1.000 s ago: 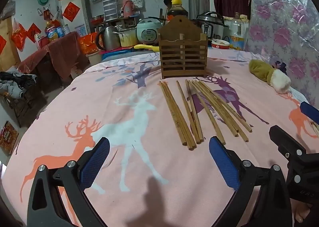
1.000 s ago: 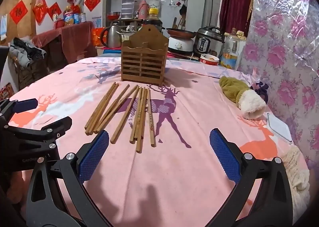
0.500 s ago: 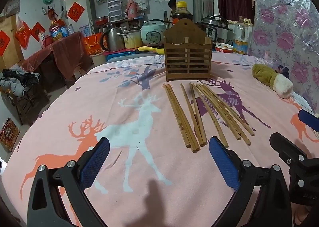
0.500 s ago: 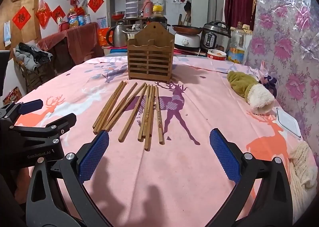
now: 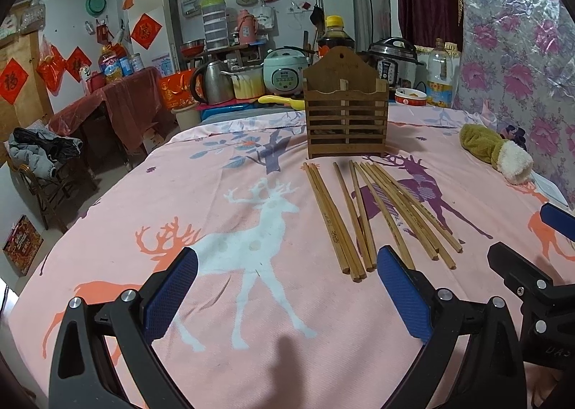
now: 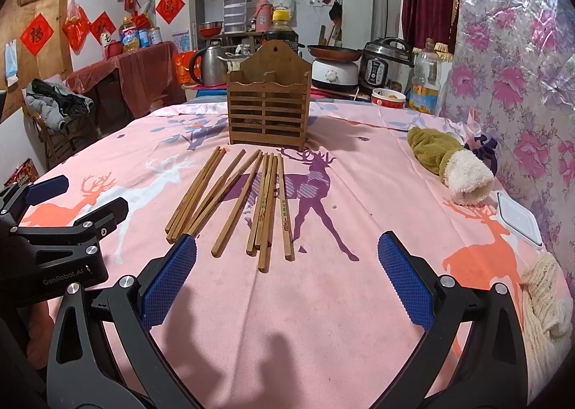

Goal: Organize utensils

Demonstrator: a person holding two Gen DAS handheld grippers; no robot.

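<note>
1. Hovering low over the bench [image 5: 107,229], left gripper [image 5: 287,283] with jaws released wide, gripping nothing.
2. Hovering likewise, right gripper [image 6: 287,272], jaws released wide and empty; also showing at 3 o'clock in the left view, just beside the left one.
3. Lying loose on the pink deer-print cloth [image 6: 359,301], chopsticks [image 6: 248,204], fanned out with far tips toward the holder and near ends toward the grippers.
4. Sitting at 12 o'clock from the right gripper, near ends of the chopsticks just ahead of its blue pads [image 6: 169,272].
5. Sitting at 1 o'clock from the left gripper, the same bundle [image 5: 370,215], its near ends just beside the right-hand pad [image 5: 402,294].
6. Standing upright beyond the chopsticks at 12 o'clock, slatted wooden holder [image 6: 269,107], apart from their far tips.
7. Lying at 2 o'clock near the bench edge, green glove [image 6: 449,161] with fleecy cuff.
8. Crowding the far edge behind the holder, kettle [image 6: 210,64], cookers and bottles.
</note>
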